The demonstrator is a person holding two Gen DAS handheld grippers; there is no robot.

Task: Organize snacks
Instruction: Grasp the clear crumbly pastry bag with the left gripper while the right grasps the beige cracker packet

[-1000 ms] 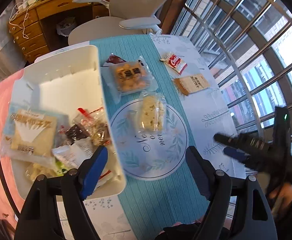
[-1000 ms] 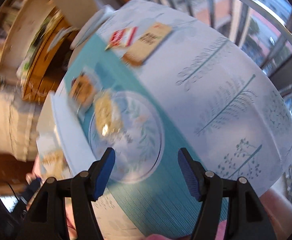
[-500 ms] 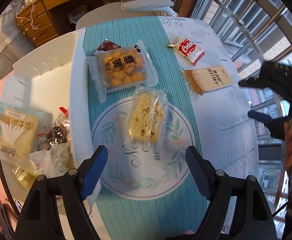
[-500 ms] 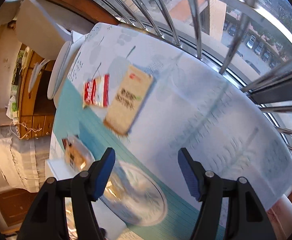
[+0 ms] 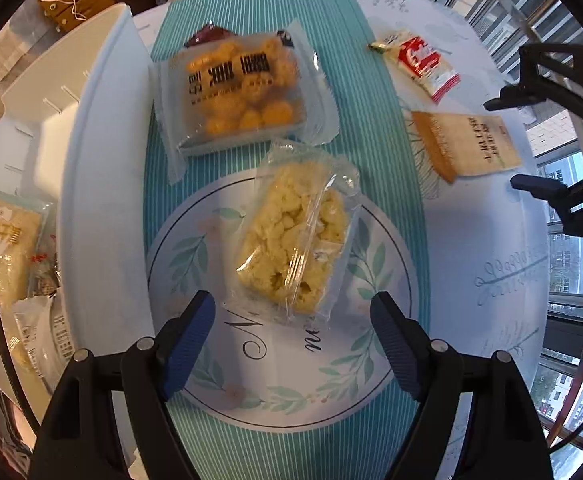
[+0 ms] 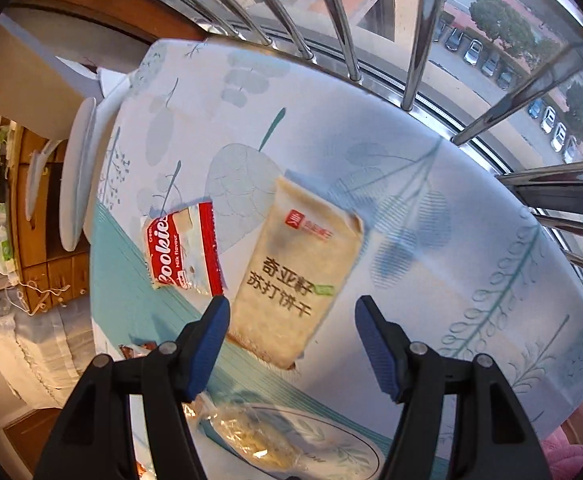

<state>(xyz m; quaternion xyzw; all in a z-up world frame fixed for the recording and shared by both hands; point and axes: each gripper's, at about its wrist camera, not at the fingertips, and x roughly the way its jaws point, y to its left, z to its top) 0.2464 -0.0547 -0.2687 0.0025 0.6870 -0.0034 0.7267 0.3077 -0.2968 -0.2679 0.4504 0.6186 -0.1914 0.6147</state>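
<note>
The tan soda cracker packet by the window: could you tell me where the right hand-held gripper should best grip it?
Across its short width at the middle, coming from above. The tan cracker packet lies flat and long on the tablecloth, its near end between the open right hand-held gripper fingers, with the red cookie packet close alongside.

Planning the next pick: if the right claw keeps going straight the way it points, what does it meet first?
Probably the tan cracker packet lying flat on the tablecloth; it sits just ahead of the open right claw, slightly toward its left finger. Depth is unclear.

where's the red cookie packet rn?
The red cookie packet lies on the tablecloth at the teal runner's edge, just left of the beige cracker packet in the right wrist view, untouched.
</note>
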